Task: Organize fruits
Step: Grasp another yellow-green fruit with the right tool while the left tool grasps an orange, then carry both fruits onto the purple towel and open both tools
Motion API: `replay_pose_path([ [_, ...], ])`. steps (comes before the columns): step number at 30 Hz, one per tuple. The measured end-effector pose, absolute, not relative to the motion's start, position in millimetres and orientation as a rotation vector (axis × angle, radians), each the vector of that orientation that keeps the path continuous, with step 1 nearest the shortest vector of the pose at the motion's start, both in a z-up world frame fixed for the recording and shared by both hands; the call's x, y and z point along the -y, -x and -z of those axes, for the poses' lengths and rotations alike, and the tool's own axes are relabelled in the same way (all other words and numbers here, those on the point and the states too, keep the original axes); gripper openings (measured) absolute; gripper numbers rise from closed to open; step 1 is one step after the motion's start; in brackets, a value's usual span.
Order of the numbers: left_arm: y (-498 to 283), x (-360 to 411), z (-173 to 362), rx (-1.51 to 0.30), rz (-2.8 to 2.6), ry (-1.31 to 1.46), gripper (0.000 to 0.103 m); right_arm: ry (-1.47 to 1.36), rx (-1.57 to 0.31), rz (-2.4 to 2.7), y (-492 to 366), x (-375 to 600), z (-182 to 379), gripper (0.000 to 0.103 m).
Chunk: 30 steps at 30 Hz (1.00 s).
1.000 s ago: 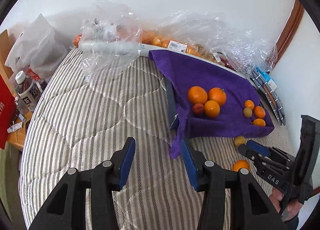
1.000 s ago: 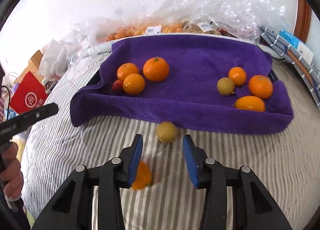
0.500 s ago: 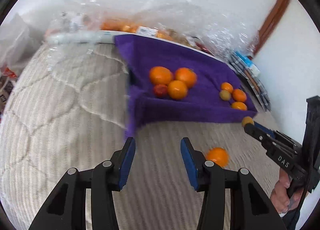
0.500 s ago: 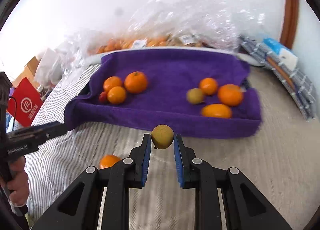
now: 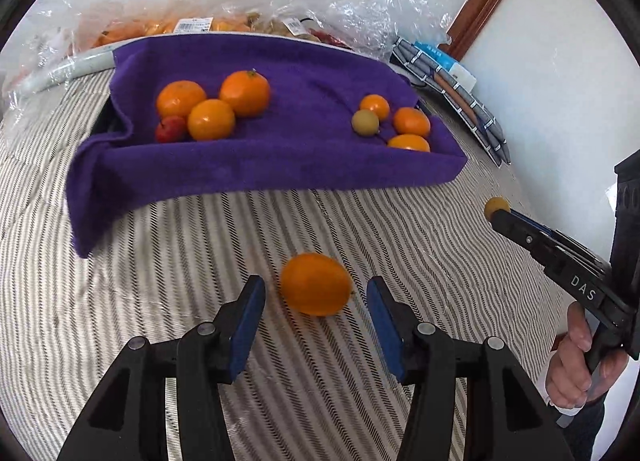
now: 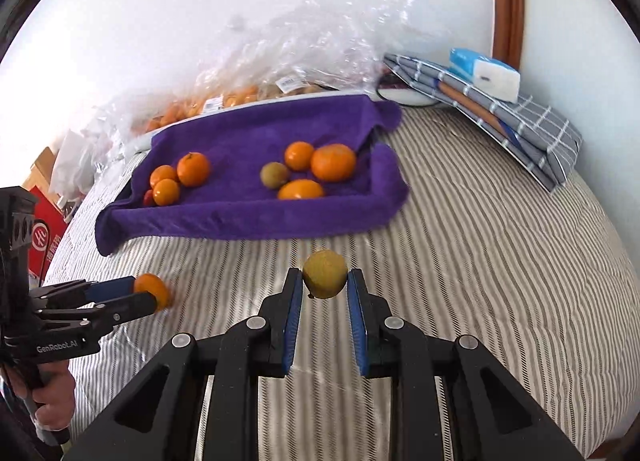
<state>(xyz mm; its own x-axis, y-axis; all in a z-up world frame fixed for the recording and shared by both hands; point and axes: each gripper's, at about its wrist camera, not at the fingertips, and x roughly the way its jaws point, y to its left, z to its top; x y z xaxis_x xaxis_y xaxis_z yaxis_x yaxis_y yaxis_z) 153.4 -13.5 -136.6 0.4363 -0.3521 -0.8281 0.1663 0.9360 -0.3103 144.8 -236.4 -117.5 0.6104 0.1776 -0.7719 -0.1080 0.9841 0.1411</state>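
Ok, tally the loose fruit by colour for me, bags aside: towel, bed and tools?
Orange fruit: 7 (six on the purple towel, one on the bed)
Yellow-green fruit: 2 (one on the towel, one in the right tool)
Red fruit: 1
Total: 10

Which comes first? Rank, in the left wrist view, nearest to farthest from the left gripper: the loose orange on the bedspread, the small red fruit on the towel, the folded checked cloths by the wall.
1. Loose orange, between the left gripper fingers.
2. Small red fruit, on the towel's left.
3. Folded checked cloths, far right by the wall.
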Motion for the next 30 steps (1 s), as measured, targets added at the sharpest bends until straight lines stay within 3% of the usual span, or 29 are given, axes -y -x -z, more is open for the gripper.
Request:
replay_pose_path([
  [2,-152,18,137,-1.06,0.309,0.184,0.047,-0.08,-0.901,-0.169,-144,240,120,0.023],
  [4,-152,22,139,-1.066,0.301,0.163,0.037,-0.07,-0.897,-0.174,-142,241,122,0.023],
  [30,-162,-49,91,-0.956,0.185,0.272,0.037,-0.074,-0.864,-0.188,-164,209,94,0.023],
])
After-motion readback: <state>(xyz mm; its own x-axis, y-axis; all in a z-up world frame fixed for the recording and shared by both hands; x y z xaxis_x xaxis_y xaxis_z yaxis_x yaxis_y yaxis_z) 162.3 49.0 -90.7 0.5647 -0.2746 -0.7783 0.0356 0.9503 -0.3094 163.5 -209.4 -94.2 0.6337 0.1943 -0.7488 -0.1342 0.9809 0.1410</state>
